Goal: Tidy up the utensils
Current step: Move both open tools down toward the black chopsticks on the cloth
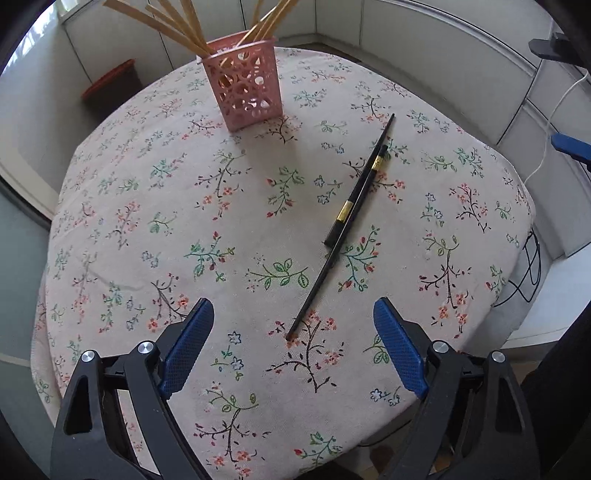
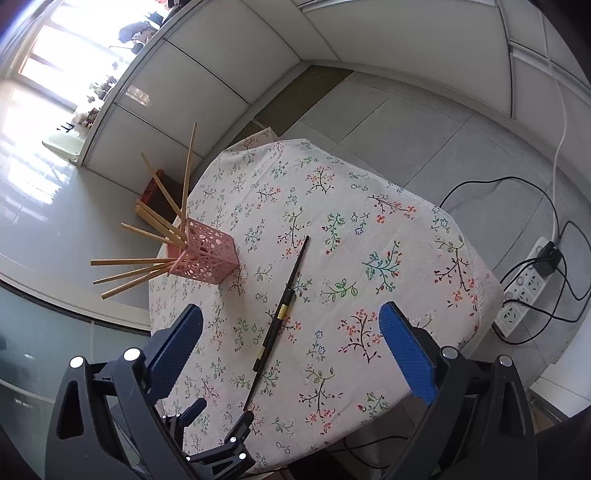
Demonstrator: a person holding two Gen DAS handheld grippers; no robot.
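Note:
Two black chopsticks with gold bands (image 1: 351, 210) lie side by side on the floral tablecloth (image 1: 184, 221), offset lengthwise. A pink perforated holder (image 1: 245, 83) at the far side holds several wooden chopsticks (image 1: 177, 22). My left gripper (image 1: 293, 345) is open and empty, its jaws either side of the near tip of one black chopstick, above the cloth. In the right wrist view the black chopsticks (image 2: 279, 314) lie mid-table, the pink holder (image 2: 207, 256) at the left edge. My right gripper (image 2: 291, 345) is open and empty, high above them. The left gripper (image 2: 218, 424) shows below.
The small table drops off on all sides. A dark bin with an orange rim (image 1: 110, 88) stands on the floor beyond it. A power strip (image 2: 524, 288) and cables lie on the floor to the right. White cabinet panels (image 2: 258, 44) ring the area.

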